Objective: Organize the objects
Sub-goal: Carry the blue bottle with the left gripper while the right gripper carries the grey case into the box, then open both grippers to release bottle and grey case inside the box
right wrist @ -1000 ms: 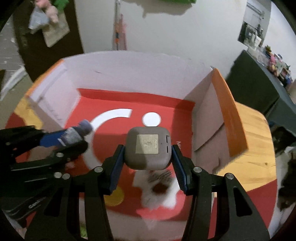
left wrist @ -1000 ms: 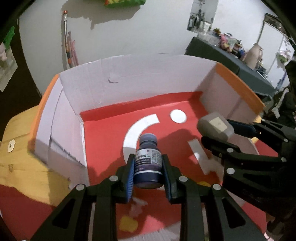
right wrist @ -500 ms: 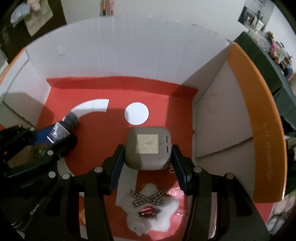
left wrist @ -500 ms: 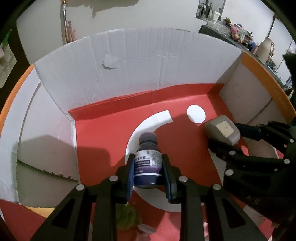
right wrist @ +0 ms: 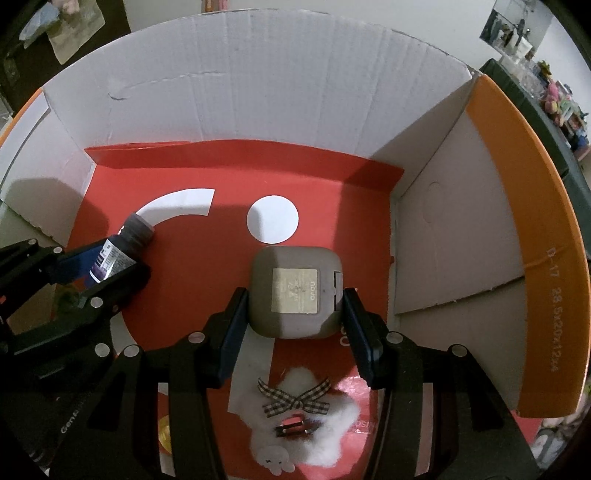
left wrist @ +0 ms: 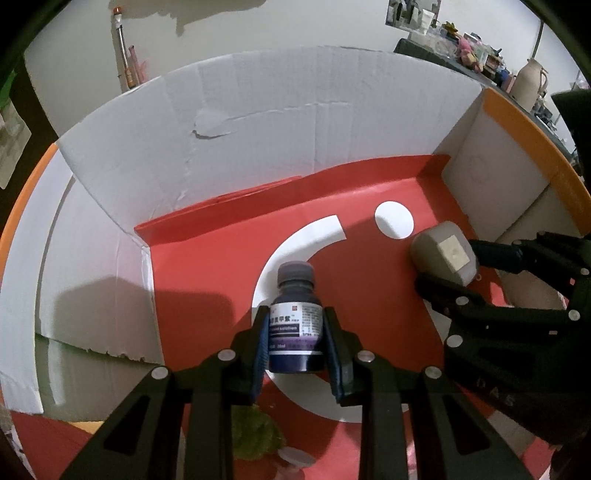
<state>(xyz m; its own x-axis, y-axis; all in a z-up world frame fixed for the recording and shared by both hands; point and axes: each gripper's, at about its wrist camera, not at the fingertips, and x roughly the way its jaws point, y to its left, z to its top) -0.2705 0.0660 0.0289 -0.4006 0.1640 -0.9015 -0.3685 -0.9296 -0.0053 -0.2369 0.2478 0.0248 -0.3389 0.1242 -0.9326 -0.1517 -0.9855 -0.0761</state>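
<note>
This looks like a lived-in room of a home used for recording. An open cardboard box with white walls and a red printed floor fills both views. Behind the box stands a plain white wall with a thin pole leaning on it. To the right of the box, a dark-covered table is crowded with small toys and trinkets, and a pale vase stands near it.

White wall, dark cluttered table
</note>
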